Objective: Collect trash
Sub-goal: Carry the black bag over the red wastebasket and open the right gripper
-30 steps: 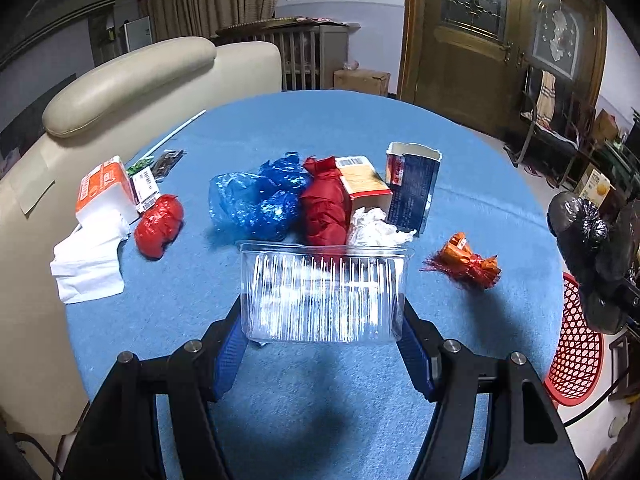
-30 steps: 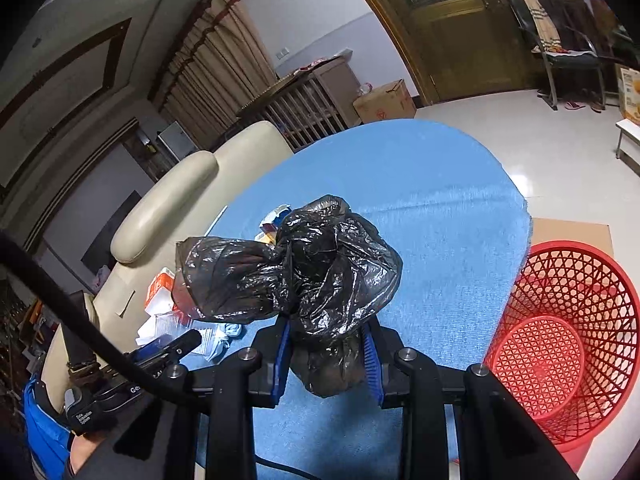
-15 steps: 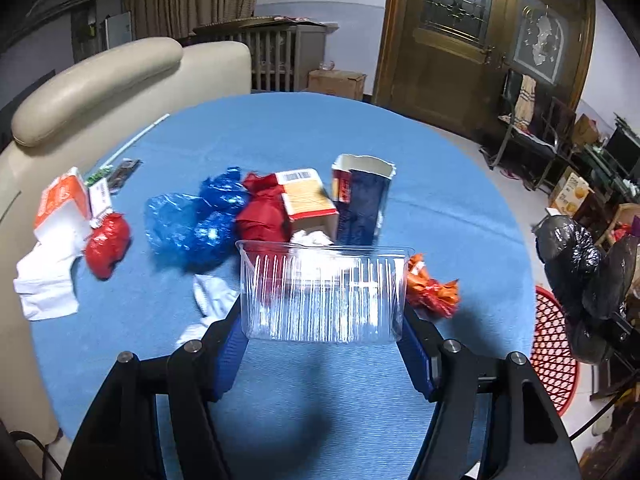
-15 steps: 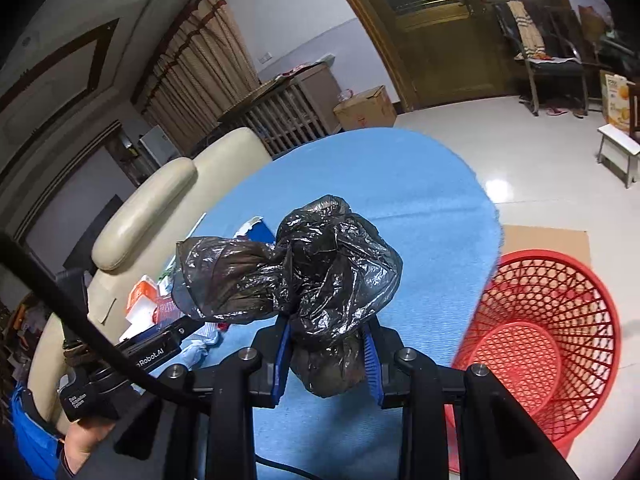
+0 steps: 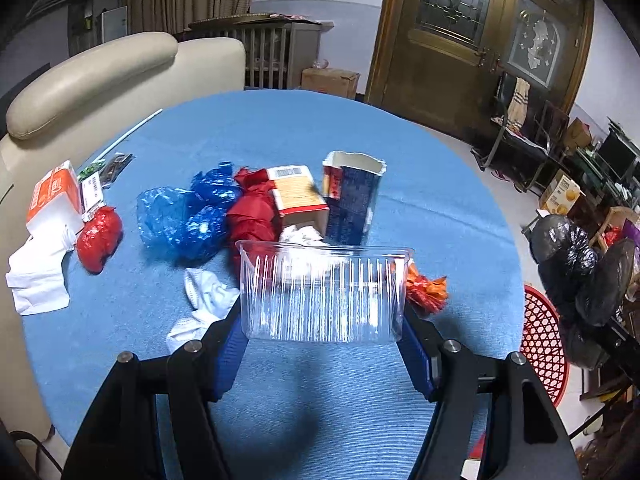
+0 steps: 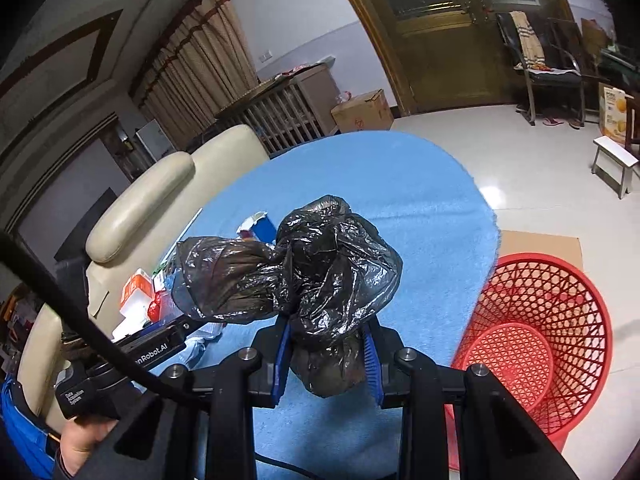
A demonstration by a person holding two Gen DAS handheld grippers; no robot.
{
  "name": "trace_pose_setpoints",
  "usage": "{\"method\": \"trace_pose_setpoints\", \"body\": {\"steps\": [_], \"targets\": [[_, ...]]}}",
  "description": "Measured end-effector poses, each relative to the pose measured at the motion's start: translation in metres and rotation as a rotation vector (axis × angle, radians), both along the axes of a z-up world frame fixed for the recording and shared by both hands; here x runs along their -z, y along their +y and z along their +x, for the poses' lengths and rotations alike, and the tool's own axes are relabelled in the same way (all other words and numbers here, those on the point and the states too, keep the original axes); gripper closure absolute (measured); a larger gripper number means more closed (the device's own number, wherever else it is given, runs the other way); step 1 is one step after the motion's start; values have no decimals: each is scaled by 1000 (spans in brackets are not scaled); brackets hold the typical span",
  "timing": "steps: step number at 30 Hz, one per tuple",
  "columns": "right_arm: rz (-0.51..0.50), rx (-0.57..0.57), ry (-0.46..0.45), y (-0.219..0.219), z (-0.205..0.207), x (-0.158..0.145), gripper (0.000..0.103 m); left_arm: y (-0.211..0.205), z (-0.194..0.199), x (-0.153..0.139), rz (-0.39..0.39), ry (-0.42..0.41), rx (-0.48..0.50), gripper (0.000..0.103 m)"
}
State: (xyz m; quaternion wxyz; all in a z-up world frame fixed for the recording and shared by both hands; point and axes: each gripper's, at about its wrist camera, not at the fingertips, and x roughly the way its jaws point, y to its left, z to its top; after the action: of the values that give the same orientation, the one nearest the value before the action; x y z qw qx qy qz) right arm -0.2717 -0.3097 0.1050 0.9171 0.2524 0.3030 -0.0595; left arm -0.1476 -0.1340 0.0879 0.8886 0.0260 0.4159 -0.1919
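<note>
Risk is riding on both grips: left gripper (image 5: 322, 336) is squeezing a springy tray (image 5: 323, 292), right gripper (image 6: 326, 350) pinching a slippery bag (image 6: 320, 268) short of the basket (image 6: 536, 344).

Cream sofa (image 5: 100, 76) (leather-looking) faces wooden doors (image 5: 480, 36), glossy floor (image 6: 520, 184).

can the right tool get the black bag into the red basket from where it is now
Probably yes. The right tool is shut on the black bag, held above the blue table near its edge. The red basket stands on the floor just beside it, open-topped and looking empty, with nothing visible between them.
</note>
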Motion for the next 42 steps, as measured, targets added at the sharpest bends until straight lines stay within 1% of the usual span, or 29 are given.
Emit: {"method": "trace_pose_setpoints", "body": {"steps": [4, 9, 14, 16, 19, 22, 27, 33, 42], "targets": [[-8, 48, -12, -15, -15, -2, 70, -19, -9, -4, 3, -14, 43, 33], [-9, 157, -14, -49, -50, 0, 70, -55, -23, -12, 17, -35, 121, 33], [-6, 255, 26, -81, -80, 18, 70, -100, -42, -19, 37, -56, 226, 33], [9, 295, 45, -93, -92, 28, 70, -118, -51, -20, 48, -63, 267, 33], [40, 339, 68, -108, -106, 43, 70, -146, -62, -17, 72, -63, 325, 33], [65, 363, 86, -120, -112, 55, 70, -169, -72, -11, 85, -43, 374, 33], [71, 370, 97, -128, -112, 61, 69, -206, -93, 3, 121, -21, 456, 33], [74, 381, 132, -128, -112, 75, 69, -218, -102, 9, 147, -11, 500, 33], [61, 374, 169, -129, -101, 88, 69, -218, -101, 11, 153, -12, 491, 33]]}}
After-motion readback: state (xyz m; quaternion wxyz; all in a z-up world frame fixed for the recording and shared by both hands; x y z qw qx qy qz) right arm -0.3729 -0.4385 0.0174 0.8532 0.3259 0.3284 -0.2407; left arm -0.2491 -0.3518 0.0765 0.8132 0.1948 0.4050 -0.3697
